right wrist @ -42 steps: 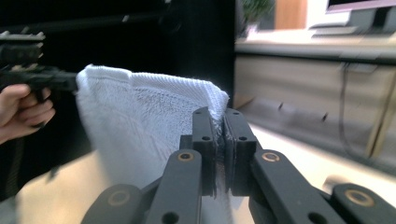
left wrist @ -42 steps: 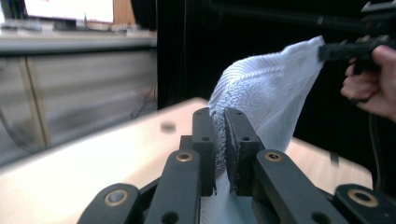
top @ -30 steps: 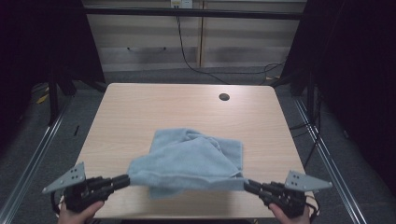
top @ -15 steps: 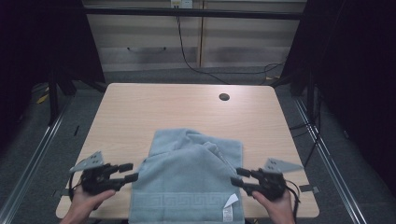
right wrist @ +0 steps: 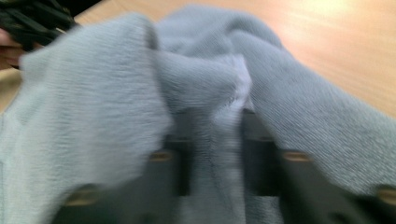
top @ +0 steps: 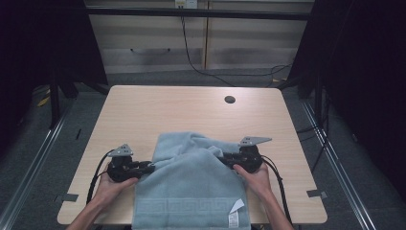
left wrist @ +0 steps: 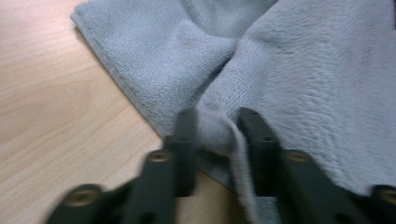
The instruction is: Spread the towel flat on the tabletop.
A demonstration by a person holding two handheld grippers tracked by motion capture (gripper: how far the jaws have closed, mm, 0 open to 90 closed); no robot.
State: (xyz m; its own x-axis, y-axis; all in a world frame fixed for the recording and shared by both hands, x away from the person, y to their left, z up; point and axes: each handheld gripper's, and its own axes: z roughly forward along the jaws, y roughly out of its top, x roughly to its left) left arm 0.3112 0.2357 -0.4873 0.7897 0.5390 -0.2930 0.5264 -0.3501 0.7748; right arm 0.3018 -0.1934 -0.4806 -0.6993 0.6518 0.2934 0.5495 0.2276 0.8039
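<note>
Left gripper view: the left gripper [left wrist: 212, 126], two flat black metal jaws with brass-coloured screws, has just been closing and now pinches a bunched fold of the pale blue-grey terry towel [left wrist: 299, 88] between its pads.
Right gripper view: the right gripper [right wrist: 212, 126], blurred, has also just been closing and clamps a soft ridge of the same towel [right wrist: 93, 107]; the cloth drapes over both black jaws.
Left gripper, high view: the left gripper [top: 149, 167] lies low at the towel's left edge, a grey three-cornered plate on its body, a black cable looping toward the worktop's near edge.
Right gripper, high view: the right gripper [top: 225, 159] holds the towel's right edge, level with the other.
Towel: the towel [top: 191, 191] has a looped, fluffy pile, a woven key-pattern band near its lower hem and a small white label at the lower right corner.
Towel's place: it lies on the near half of the worktop, rumpled and doubled between the grippers, its lower end hanging over the near edge.
Worktop: the light wood-grain worktop [top: 158, 110] is smooth, with rounded corners and a dark round cable hole [top: 230, 99] near the far edge.
</note>
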